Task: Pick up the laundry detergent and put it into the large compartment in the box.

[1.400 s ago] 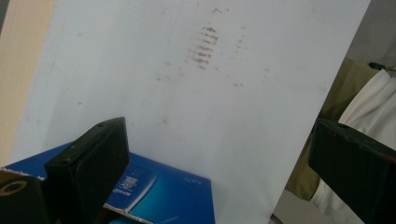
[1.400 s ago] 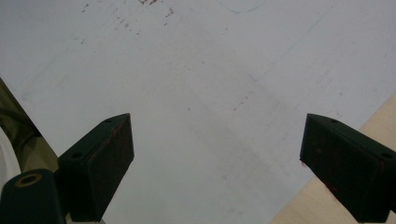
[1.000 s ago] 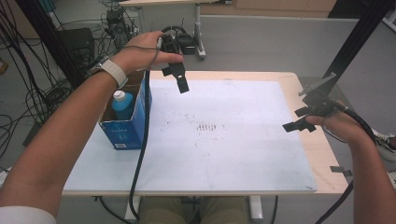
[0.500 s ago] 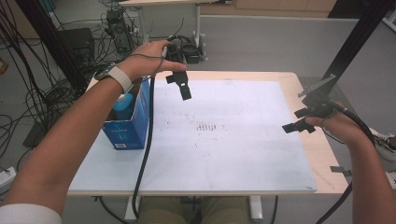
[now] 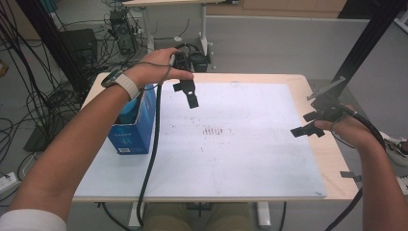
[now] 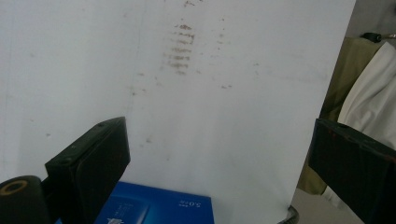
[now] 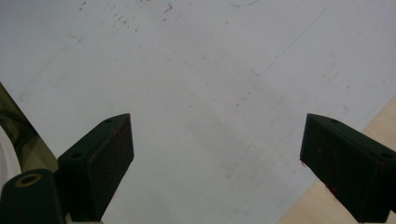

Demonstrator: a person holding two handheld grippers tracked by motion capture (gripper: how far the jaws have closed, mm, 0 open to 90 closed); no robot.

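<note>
The left gripper is held in the air over the far left part of the white sheet, just right of the blue box; its jaws are set wide apart and nothing is held between them; in the left gripper view the same jaws are seen spread over the sheet, with a blue edge of the box low between them. The box is placed at the left edge of the sheet on the bench, open at the top; a blue-capped item is seen inside it, partly hidden by the left forearm; what it is cannot be told. The left hand is wrapped round the gripper body, and a watch is worn on that wrist; a black cable is hung from the gripper down across the near left of the sheet. The right gripper is held at the right edge of the sheet, well apart from the box; its jaws are likewise spread and empty; in the right gripper view bare sheet is seen between them and a strip of wooden bench at the lower right. A cluster of dark smudges is marked near the middle of the sheet.
</note>
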